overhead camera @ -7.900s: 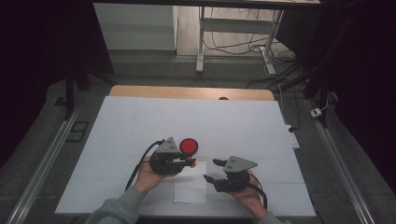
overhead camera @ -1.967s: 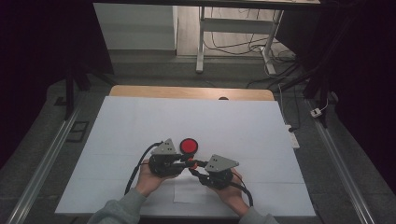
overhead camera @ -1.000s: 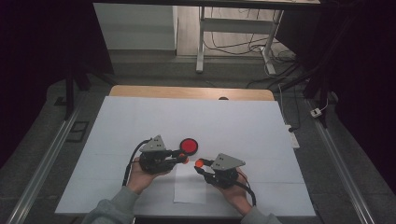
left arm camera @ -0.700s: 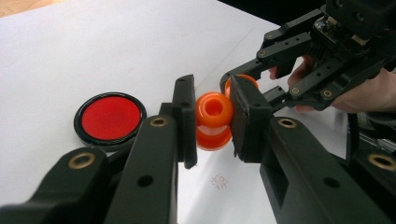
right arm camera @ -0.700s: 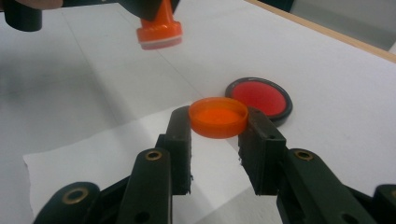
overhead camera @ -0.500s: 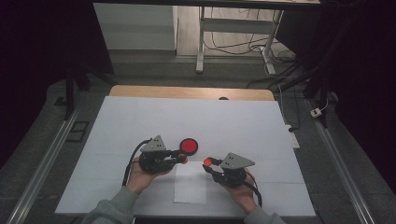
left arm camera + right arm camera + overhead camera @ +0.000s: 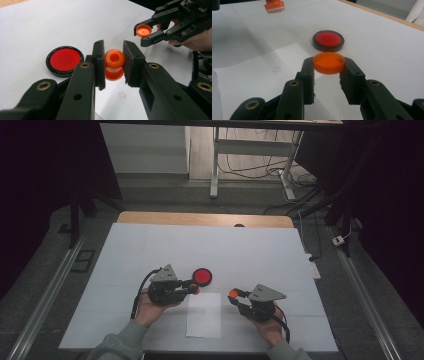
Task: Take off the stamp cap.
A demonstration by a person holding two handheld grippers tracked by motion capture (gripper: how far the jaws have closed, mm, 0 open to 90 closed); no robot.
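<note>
White tabletop point(image 7: 150, 245), dark room.

The orange stamp point(image 7: 114, 64) is a small plastic piece with a rounded knob on top that has a hollow in its crown, and a wider skirt below. It is gripped by its sides, lifted off the worktop, just beside the red ink pad point(image 7: 65, 60) and above the edge of the white paper sheet point(image 7: 204, 315).

The orange cap point(image 7: 328, 62) is a shallow round lid of translucent orange plastic with a low rim. It is pinched at its rim, held level and clear of the worktop, its open side up. It is well apart from the stamp, across the sheet.
</note>
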